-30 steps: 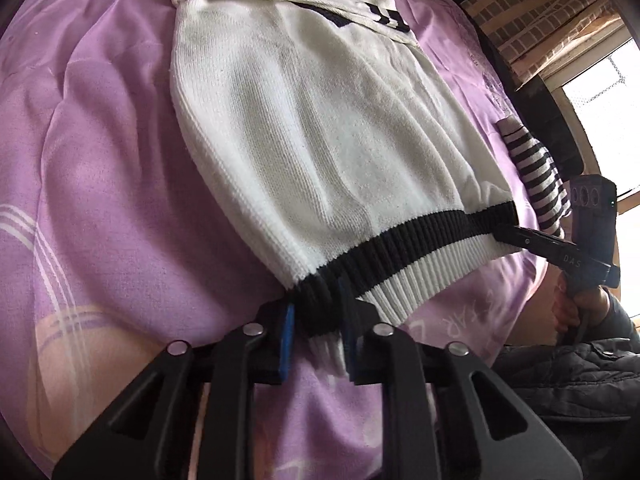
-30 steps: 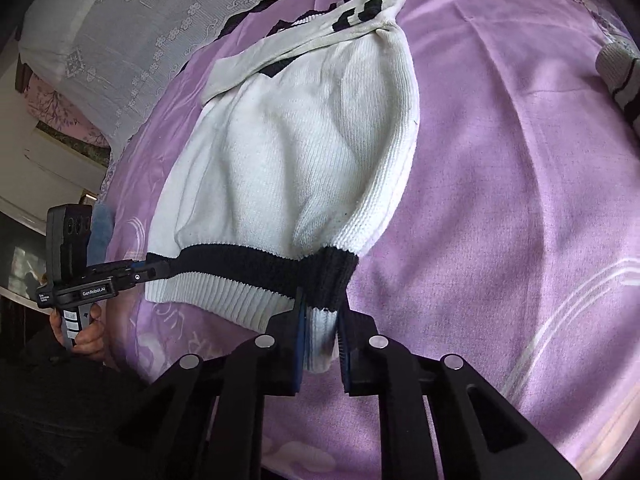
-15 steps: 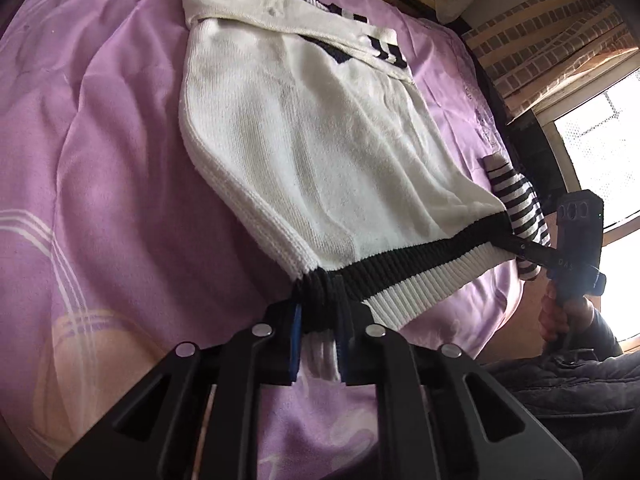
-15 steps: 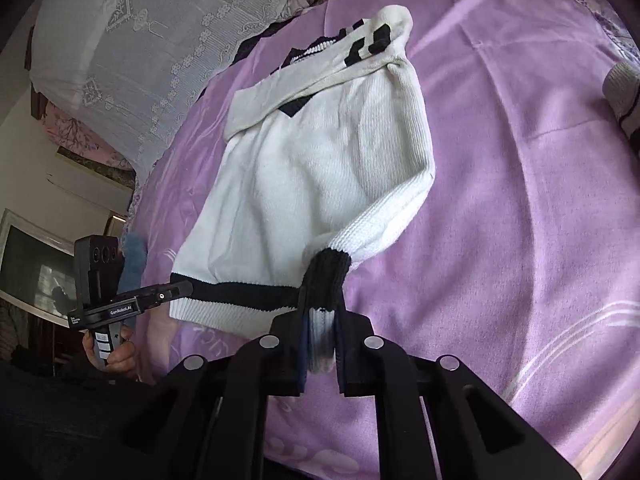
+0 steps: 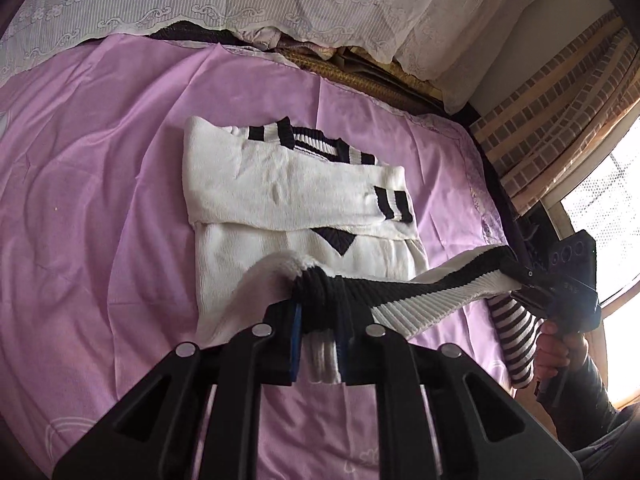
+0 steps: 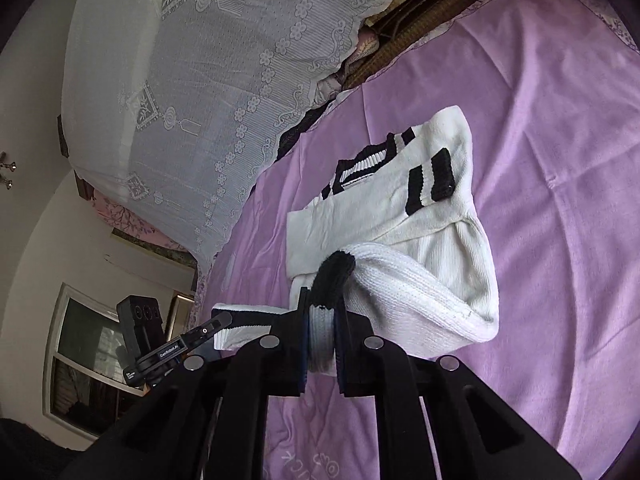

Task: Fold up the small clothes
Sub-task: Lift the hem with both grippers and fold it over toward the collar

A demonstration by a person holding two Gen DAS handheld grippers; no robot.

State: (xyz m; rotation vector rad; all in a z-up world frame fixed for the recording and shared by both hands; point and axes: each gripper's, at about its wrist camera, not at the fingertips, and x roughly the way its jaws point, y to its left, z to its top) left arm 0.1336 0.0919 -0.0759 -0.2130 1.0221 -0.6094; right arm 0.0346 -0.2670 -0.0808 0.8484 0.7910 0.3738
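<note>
Since the earlier frames, the ribbed hem (image 5: 404, 300) of the white sweater (image 5: 288, 184) has been raised off the purple bed (image 5: 100, 184) and carried toward the collar. One hem corner is clamped by the closed fingers of the left gripper (image 5: 318, 332), the other by those of the right gripper (image 6: 320, 340). The upper body is seen lying flat, a sleeve folded across it. The bottom-to-top fold appears to be in hand; next, the hem should be laid evenly near the collar and released.
</note>
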